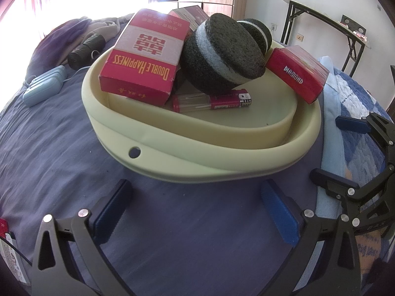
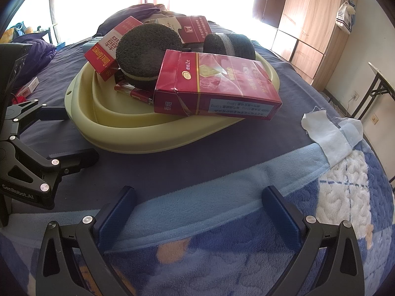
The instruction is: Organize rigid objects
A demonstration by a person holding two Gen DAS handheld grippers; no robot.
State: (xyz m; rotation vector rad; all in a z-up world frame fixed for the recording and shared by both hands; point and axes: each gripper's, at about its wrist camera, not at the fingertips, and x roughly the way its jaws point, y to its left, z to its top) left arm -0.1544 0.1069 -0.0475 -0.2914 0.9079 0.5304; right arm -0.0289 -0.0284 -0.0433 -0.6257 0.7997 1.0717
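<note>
A pale yellow oval tray (image 1: 172, 157) (image 2: 81, 123) sits on the purple bedsheet. In it lie a red Double Happiness box (image 1: 145, 54) (image 2: 103, 54), a large dark round sponge (image 1: 222, 54) (image 2: 145, 51), a smaller one (image 1: 256, 30) (image 2: 229, 43), a red lighter (image 1: 212, 101) (image 2: 134, 93) and another red-and-white box (image 1: 187, 13) (image 2: 190, 28) at the back. A red Diamond box (image 1: 296, 72) (image 2: 217, 86) rests tilted over the tray's right rim. My left gripper (image 1: 197, 212) (image 2: 64, 133) is open, just short of the tray. My right gripper (image 2: 202, 212) (image 1: 338, 148) is open over the blue blanket.
A blue patterned blanket (image 2: 246, 234) with a white cloth patch (image 2: 325, 133) covers the bed's right side. A light blue case (image 1: 44, 86), a dark rolled item (image 1: 84, 49) and heaped clothes (image 1: 74, 29) lie left of the tray. A folding table (image 1: 328, 19) and wardrobe (image 2: 311, 24) stand beyond.
</note>
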